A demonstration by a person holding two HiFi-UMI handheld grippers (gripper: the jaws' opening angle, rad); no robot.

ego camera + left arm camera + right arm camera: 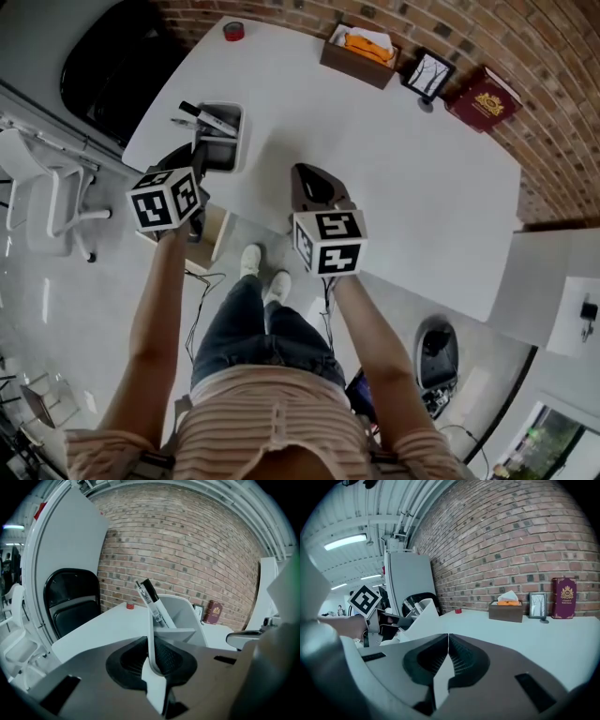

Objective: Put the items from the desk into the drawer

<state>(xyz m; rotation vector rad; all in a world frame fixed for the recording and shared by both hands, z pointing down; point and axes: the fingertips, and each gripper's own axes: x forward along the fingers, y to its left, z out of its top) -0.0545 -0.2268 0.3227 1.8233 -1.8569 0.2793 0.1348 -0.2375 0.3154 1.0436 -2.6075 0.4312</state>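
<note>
Where the tray [238, 133] meets the worktop's [403, 197] left edge, left hand-held gripper [151, 654] clenched on tray wall, pens [153, 600] inside, right hand-held gripper [446, 656] clenched empty over near edge.

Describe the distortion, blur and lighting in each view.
Head view: desk edges bow, light is even. Left gripper view: brick wall curves, corners go black, left tongs look soft, clamped on the pen holder. Right gripper view: ceiling lamp glares, wall bends too.

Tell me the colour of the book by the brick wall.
Dark red book, gold crest; clearest in right gripper view.
</note>
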